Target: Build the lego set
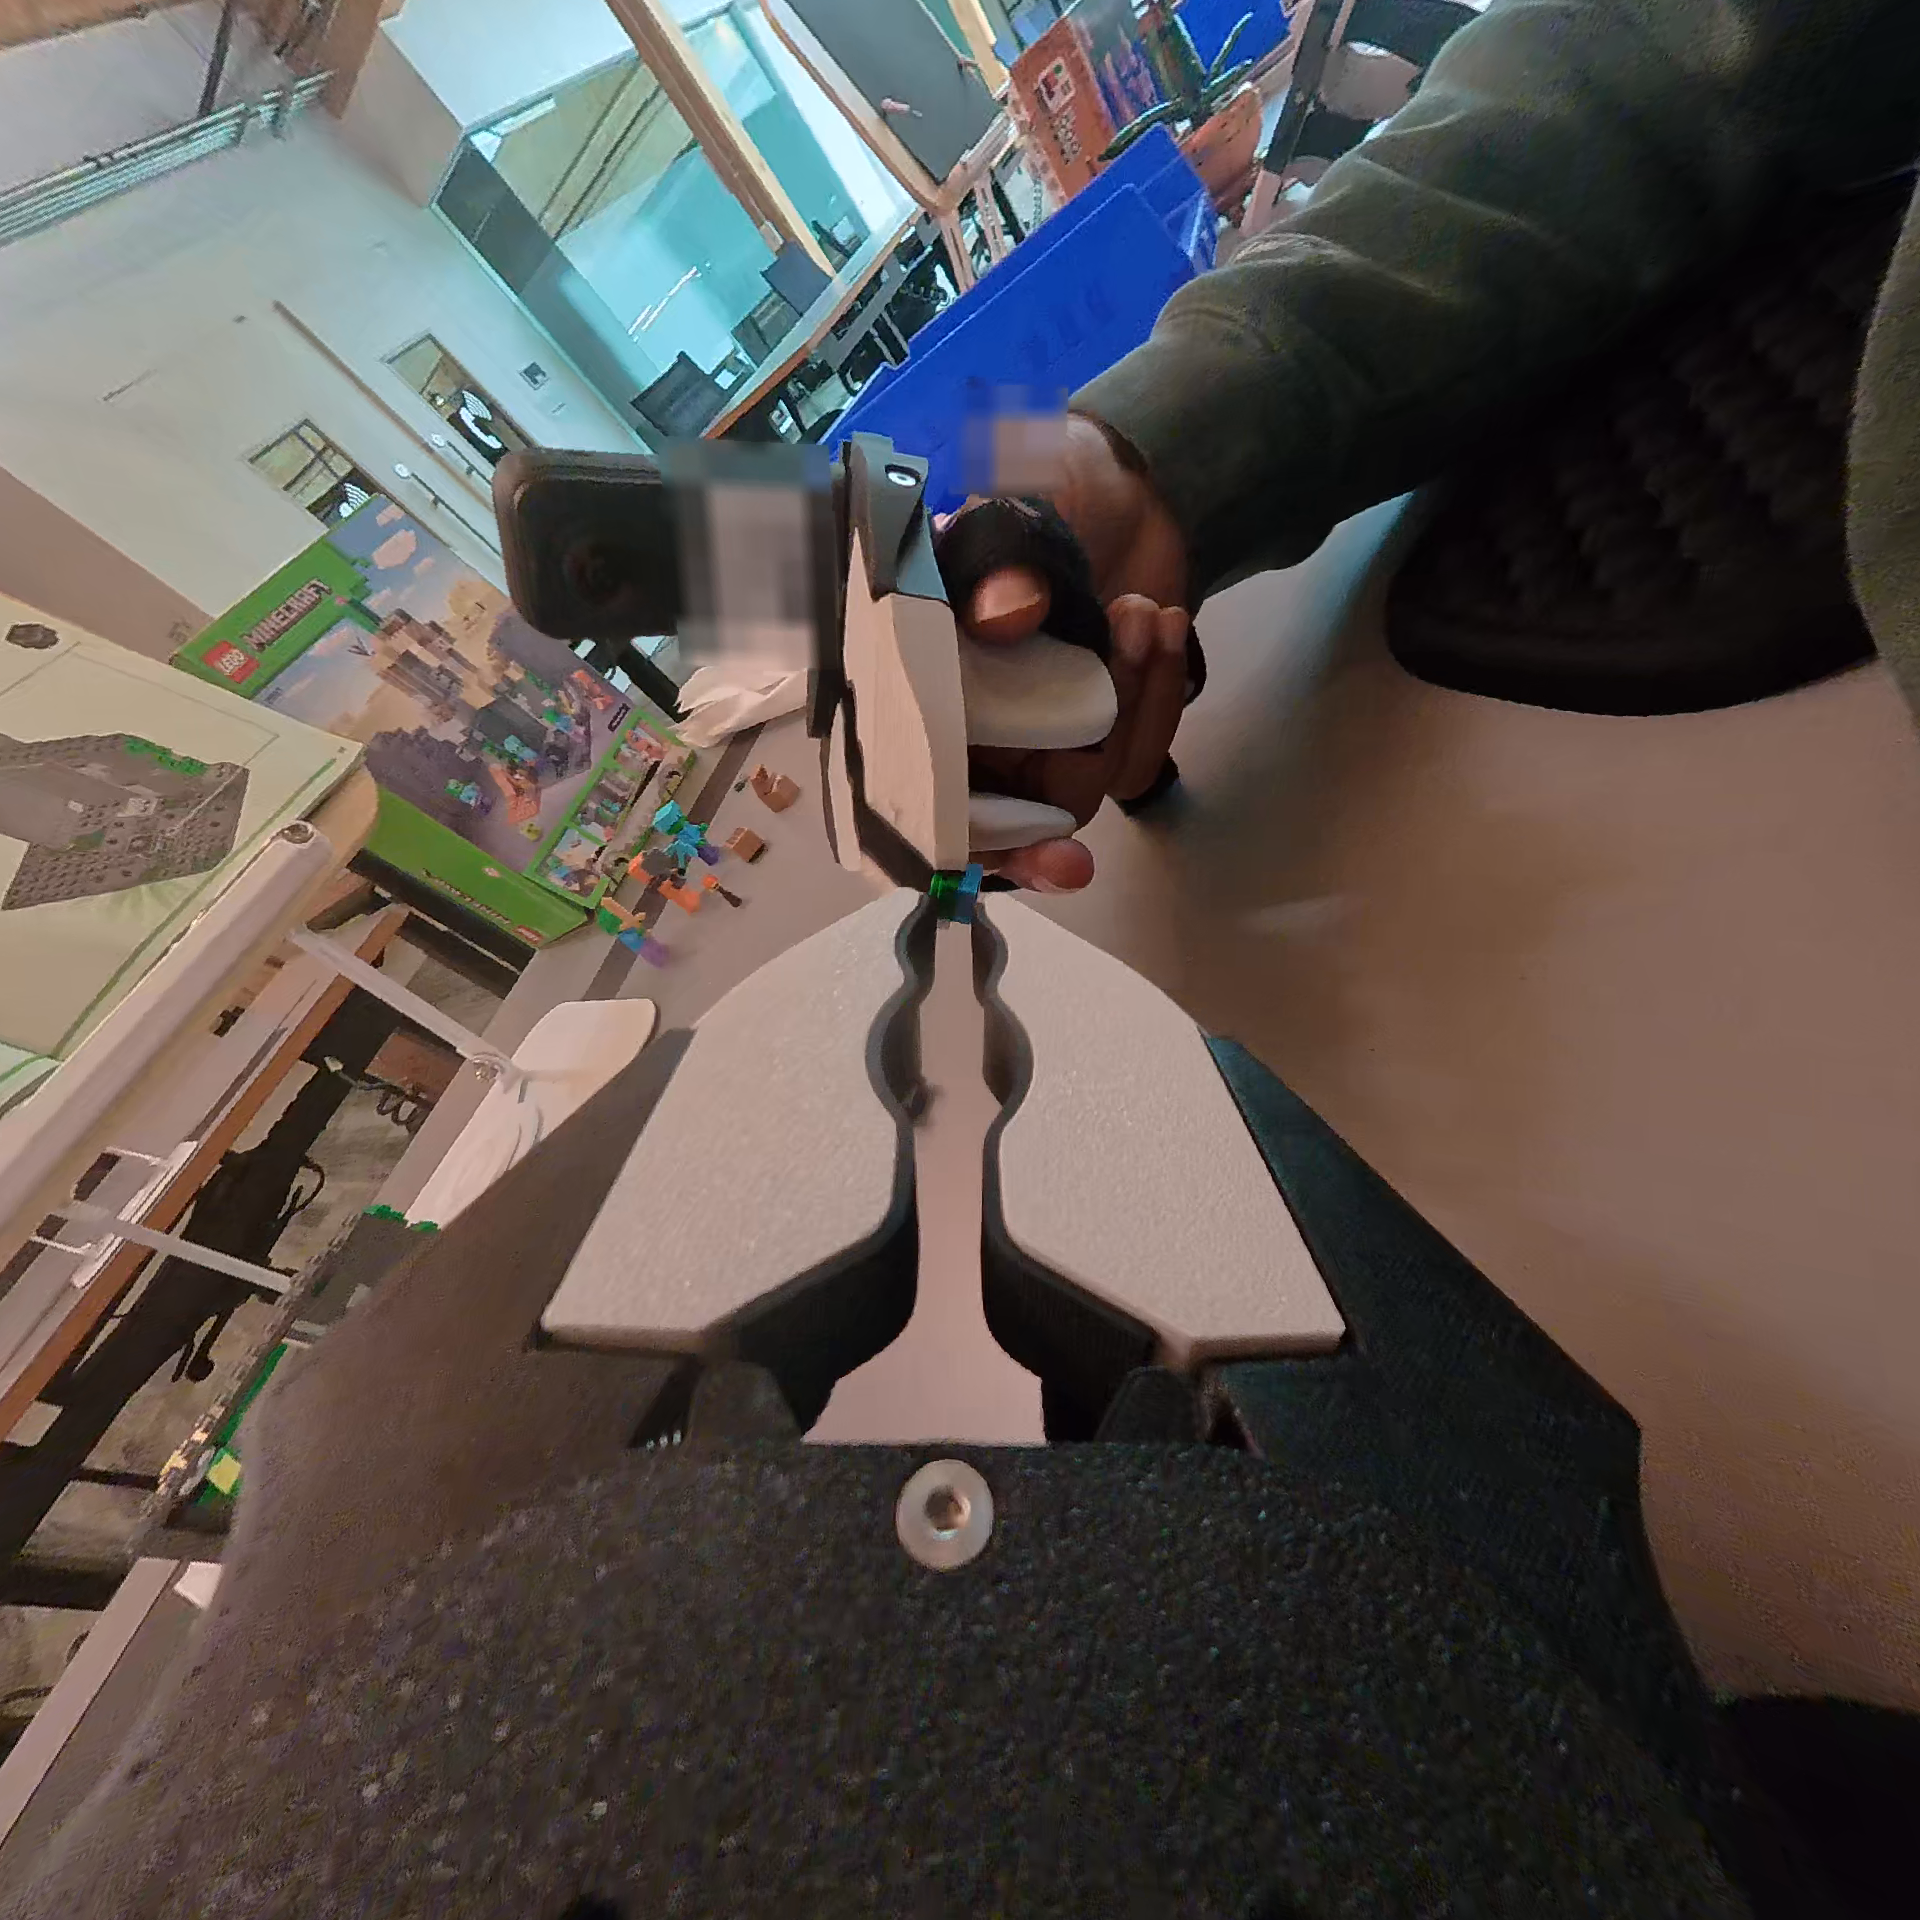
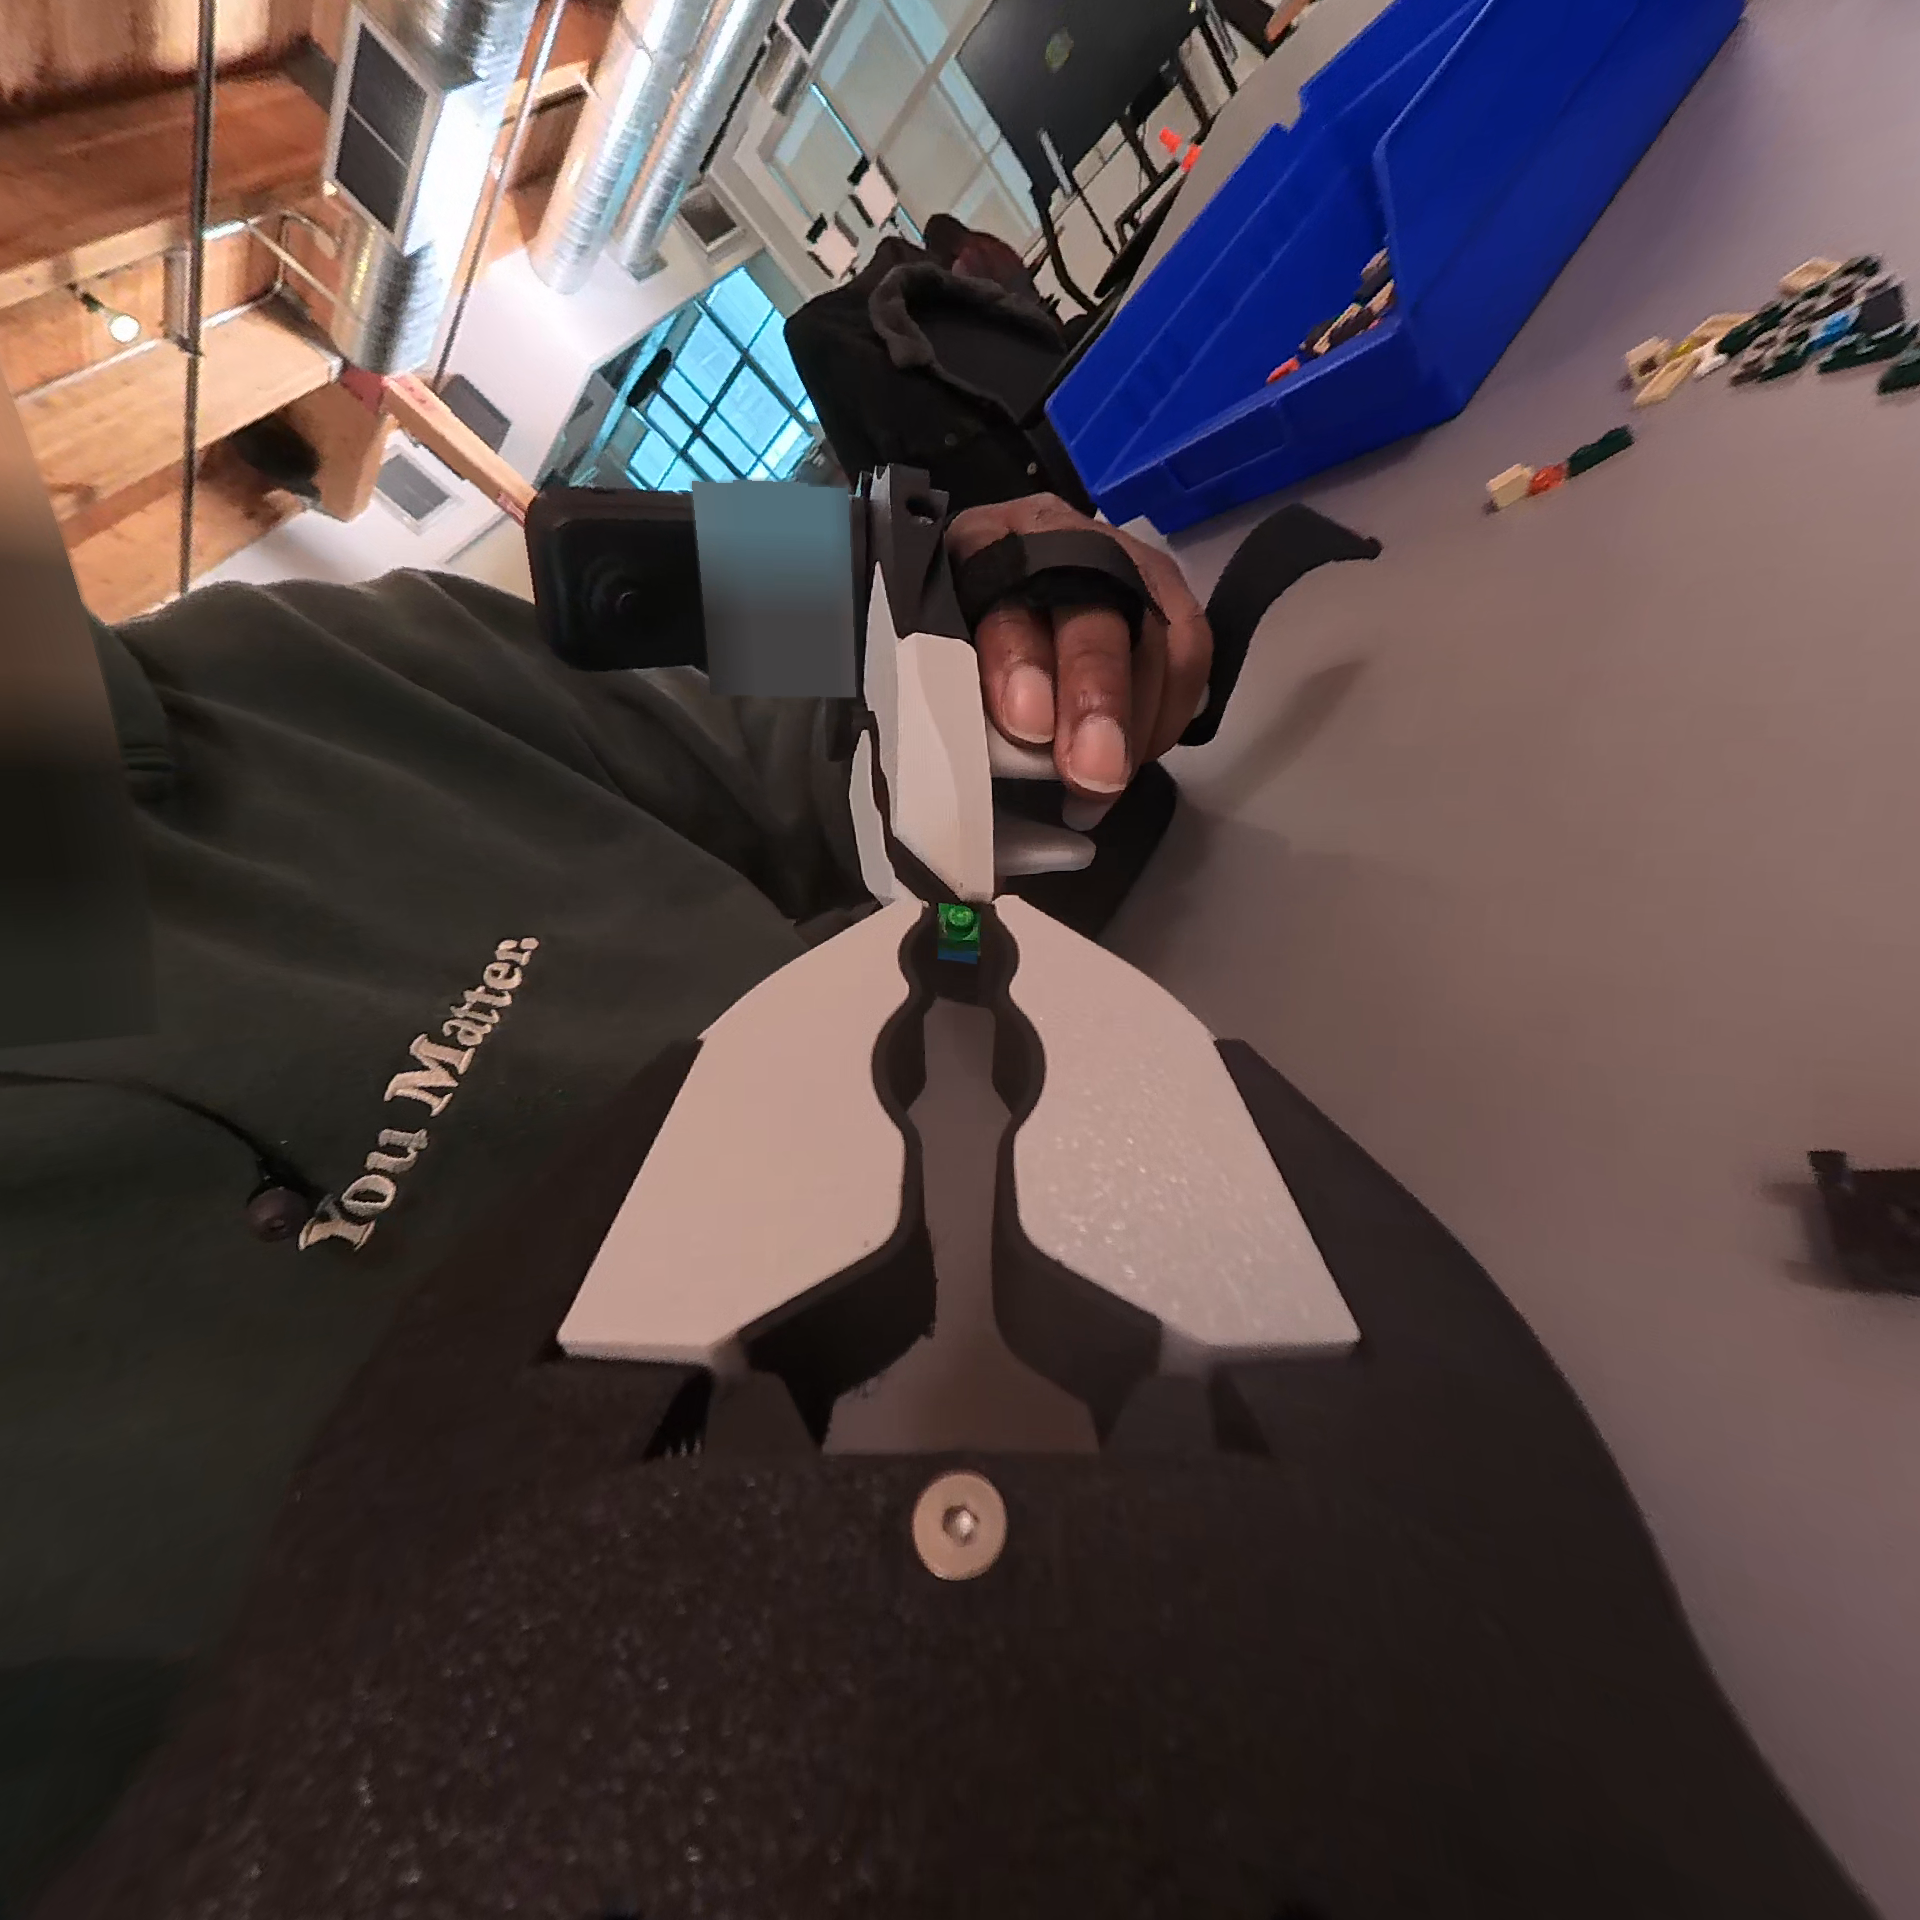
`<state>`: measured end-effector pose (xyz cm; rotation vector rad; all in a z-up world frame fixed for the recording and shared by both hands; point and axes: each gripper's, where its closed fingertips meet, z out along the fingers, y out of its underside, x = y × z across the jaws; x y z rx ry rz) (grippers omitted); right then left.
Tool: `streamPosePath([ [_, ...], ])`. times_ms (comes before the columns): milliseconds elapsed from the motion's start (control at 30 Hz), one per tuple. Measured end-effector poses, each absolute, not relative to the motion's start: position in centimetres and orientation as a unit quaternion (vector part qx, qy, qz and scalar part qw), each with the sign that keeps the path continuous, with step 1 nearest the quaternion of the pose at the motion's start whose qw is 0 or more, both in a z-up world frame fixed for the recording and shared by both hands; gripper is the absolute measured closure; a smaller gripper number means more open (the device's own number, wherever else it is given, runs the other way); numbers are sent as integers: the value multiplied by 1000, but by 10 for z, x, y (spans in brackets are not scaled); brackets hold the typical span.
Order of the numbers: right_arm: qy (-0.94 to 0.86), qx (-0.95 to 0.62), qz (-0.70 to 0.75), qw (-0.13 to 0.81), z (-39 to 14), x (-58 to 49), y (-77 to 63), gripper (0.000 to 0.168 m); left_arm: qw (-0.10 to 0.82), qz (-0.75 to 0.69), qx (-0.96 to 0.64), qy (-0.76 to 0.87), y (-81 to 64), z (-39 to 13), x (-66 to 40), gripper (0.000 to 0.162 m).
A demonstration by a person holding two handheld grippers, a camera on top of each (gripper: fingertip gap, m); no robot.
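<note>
Grey tabletop (image 2: pixel 1558 935), both grippers apparently pinching one green-and-blue brick (image 2: pixel 957 933) (tip to tip)

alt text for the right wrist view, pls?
Two grippers meet tip to tip above a grey table, pinching a small green and blue lego piece between them. A blue bin and loose bricks sit behind.

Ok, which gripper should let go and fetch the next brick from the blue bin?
Right, probably. The blue bin and loose bricks lie nearer the right gripper; the left gripper also grips the green-and-blue piece.
</note>
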<state>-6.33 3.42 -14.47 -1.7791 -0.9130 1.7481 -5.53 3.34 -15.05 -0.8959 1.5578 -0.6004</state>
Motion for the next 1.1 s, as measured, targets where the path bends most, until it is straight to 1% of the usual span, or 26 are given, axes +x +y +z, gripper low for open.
streamPosePath([
  [267,-329,-650,632,265,-142,-61,41,161,566,-313,-418,638,40,-148,-59,154],
  [433,-328,-663,602,302,-143,-54,53,161,541,-335,-483,602,59,-151,-61,150],
  [567,-330,-697,527,357,-150,-38,76,161,511,-350,-564,547,84,-158,-65,151],
  [667,-345,-731,426,408,-163,-18,102,161,489,-350,-599,529,97,-168,-66,147],
  [733,-358,-747,365,425,-174,-7,116,161,476,-336,-611,536,103,-179,-63,143],
  [900,-400,-761,282,426,-204,-3,131,161,422,-305,-622,585,108,-207,-42,137],
  [1100,-441,-755,249,416,-221,-9,130,161,344,-284,-619,646,121,-235,-19,129],
])
